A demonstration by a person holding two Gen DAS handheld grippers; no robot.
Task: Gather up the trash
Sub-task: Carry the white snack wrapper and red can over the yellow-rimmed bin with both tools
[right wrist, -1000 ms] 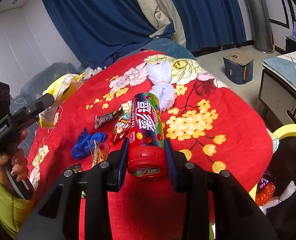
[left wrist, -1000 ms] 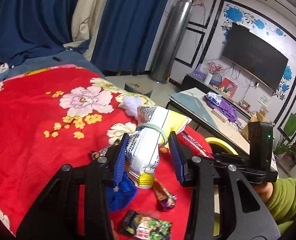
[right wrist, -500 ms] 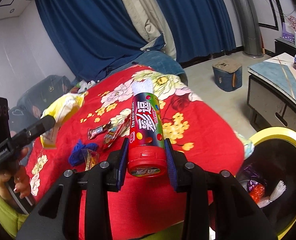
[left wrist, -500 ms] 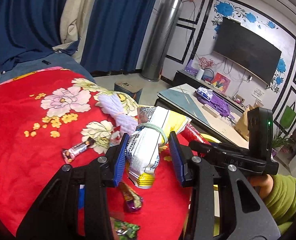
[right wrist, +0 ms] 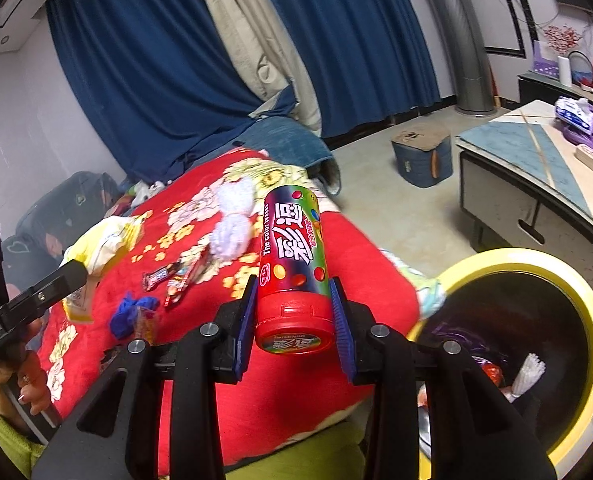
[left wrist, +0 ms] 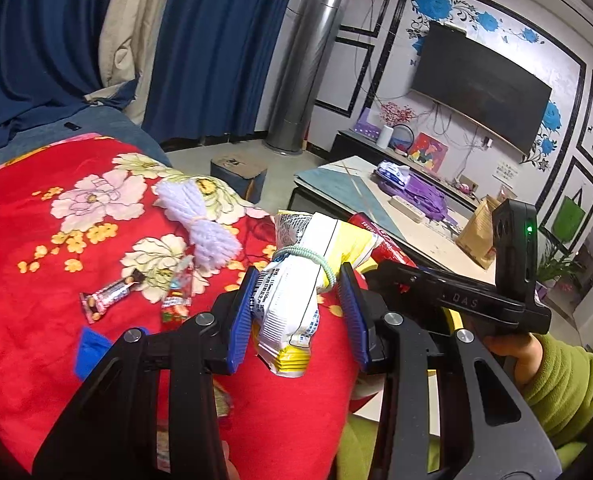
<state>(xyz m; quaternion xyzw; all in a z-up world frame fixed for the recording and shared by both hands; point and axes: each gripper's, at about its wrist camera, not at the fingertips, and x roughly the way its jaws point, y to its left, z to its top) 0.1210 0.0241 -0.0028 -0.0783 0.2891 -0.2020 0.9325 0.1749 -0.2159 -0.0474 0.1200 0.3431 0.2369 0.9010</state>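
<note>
Right wrist view: right gripper [right wrist: 294, 322] is clamping a red cylindrical candy tube with a red plastic cap [right wrist: 292, 276], blue pads tight on both sides just above the cap, tube pointing away from the camera. It is hanging above the near right edge of the red floral blanket [right wrist: 296, 392], close to the black trash bin with the yellow rim [right wrist: 592, 312] at lower right. The bin is already holding wrappers and a white tassel-like piece.

Left wrist view: left gripper [left wrist: 296, 314] is carrying a crumpled white-and-yellow snack bag tied with a pale green elastic band [left wrist: 296, 288]. The left pad is pressing into the bag; the right pad looks just at or off the bag, so the grip reads as loose but holding. The bag is lifted clear of the blanket.

Lying on the blanket: a lavender yarn bundle [left wrist: 200, 216] toward the far right edge, a silver-and-brown candy bar wrapper [left wrist: 108, 294], a small red candy wrapper [left wrist: 176, 300], a blue crumpled piece [right wrist: 130, 312] near the left side.

Step, as I read it: transport phase, both items picked, the tube first to drop.

Next move: swing the right gripper over the bin mouth, inside the yellow rim, then open the jaws. The left follows with the bag. Risk: the tube clipping the rim and rolling off.
</note>
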